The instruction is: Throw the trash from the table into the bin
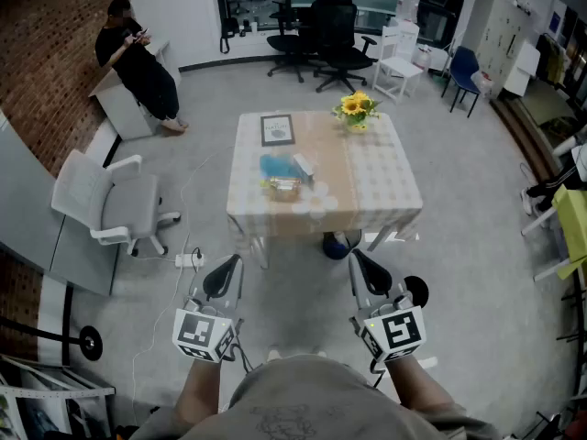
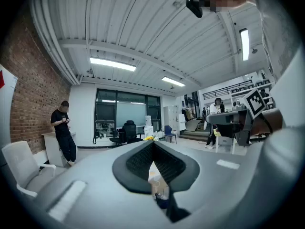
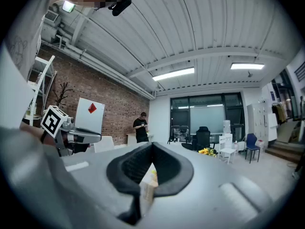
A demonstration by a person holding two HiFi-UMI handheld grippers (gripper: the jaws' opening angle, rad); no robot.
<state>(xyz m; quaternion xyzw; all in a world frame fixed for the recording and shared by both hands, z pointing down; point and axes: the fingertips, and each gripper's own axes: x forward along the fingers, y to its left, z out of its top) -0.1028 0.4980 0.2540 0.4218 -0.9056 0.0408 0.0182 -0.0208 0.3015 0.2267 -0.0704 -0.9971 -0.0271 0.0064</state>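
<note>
Currently L hand-held gripper [image 1: 223,276] & R hand-held gripper [image 1: 369,273] both pinched closed, empty; trash [image 1: 280,174] on surface [image 1: 390,186], well apart.

The head view looks steeply down from above the person, well back from the tabletop [image 1: 385,186] ahead. Both gripper views sit low and level, side by side, facing that tabletop from afar. All three share the flowers [image 1: 356,108], black chairs [image 1: 335,30] and the person [image 1: 138,58] by the brick wall [image 1: 55,53].
</note>
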